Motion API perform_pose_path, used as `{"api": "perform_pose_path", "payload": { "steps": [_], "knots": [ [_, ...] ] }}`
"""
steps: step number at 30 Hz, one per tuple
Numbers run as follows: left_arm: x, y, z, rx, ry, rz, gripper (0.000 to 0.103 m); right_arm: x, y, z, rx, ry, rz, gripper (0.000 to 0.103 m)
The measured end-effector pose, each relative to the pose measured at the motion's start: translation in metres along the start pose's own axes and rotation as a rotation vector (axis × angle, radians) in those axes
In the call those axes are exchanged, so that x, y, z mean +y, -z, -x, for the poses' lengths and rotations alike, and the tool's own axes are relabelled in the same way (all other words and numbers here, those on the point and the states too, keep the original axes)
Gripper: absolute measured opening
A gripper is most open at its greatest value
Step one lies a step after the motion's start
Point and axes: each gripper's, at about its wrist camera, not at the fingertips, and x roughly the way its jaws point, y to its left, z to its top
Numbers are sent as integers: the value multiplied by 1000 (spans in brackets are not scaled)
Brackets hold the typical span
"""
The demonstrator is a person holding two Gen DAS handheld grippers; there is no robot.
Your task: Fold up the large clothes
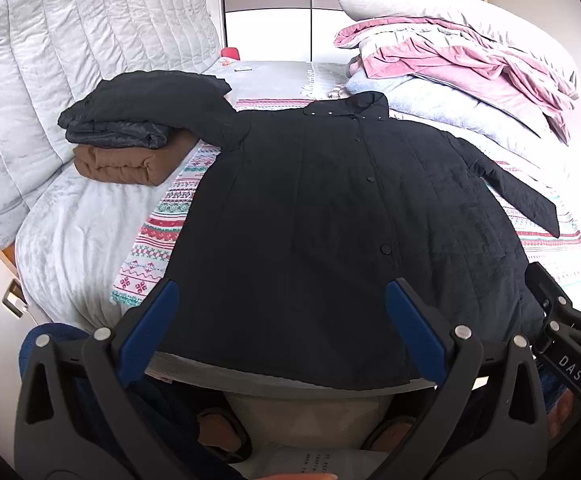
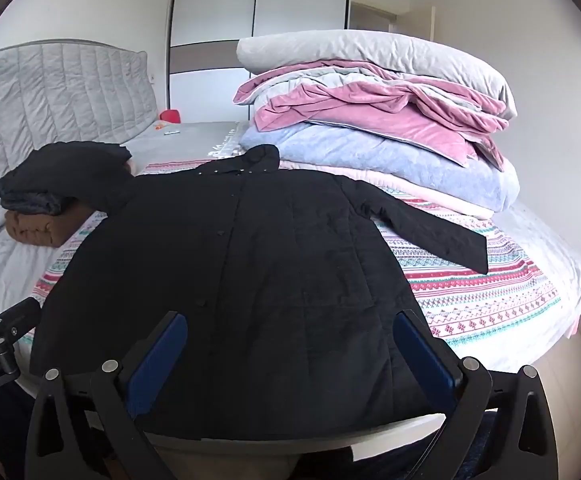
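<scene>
I hold the left gripper and right gripper spread wide, empty; the black coat lies flat ahead between the fingers, unfolded, so next I'd pinch a sleeve and fold it inward

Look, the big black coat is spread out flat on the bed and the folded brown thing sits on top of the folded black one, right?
Not quite: in the left wrist view the folded black one sits on top of the folded brown thing. The big black coat is spread flat on the bed.
</scene>
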Motion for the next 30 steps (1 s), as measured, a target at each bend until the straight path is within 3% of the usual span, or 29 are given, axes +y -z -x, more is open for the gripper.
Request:
{"api": "perform_pose_path", "payload": {
  "steps": [19, 28, 30],
  "knots": [
    [8, 3, -11, 0, -17, -3, 103, 5, 8, 5, 9, 60, -35, 103],
    [10, 4, -14, 22, -30, -6, 103, 5, 8, 7, -37, 77, -42, 103],
    [11, 4, -13, -4, -19, -1, 103, 5, 9, 7, -32, 75, -45, 103]
  ]
}}
